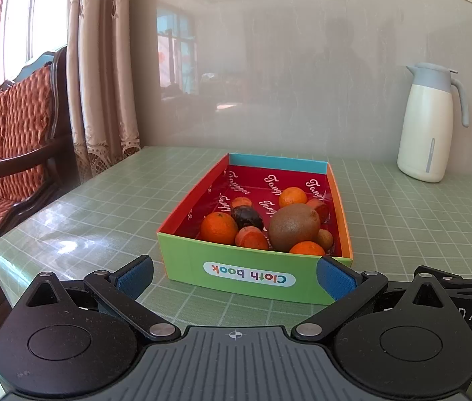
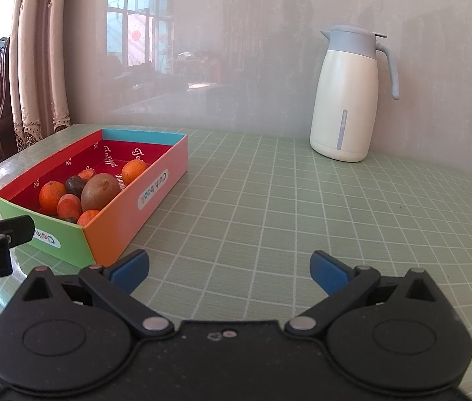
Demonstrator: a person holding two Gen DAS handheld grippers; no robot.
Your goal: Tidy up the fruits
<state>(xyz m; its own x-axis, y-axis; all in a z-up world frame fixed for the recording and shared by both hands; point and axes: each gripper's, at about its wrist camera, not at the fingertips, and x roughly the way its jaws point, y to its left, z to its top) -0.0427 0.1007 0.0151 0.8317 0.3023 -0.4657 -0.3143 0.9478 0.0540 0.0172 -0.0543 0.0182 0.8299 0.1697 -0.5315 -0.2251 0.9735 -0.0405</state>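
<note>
Left wrist view shows my left gripper (image 1: 235,275) with its blue pads spread wide and holding nothing, low over the green checked table (image 1: 102,207) just in front of the box (image 1: 249,275). That box's green end wall, labelled "Cloth book", faces me; inside on the red lining lie a brown kiwi (image 1: 293,230), several oranges (image 1: 218,228) and a dark fruit (image 1: 246,217), crowded toward the near end. My right gripper (image 2: 229,269) is likewise spread apart and empty, above bare table to the right of the box. A white jug (image 2: 348,100) stands upright by the wall, well apart from the box
</note>
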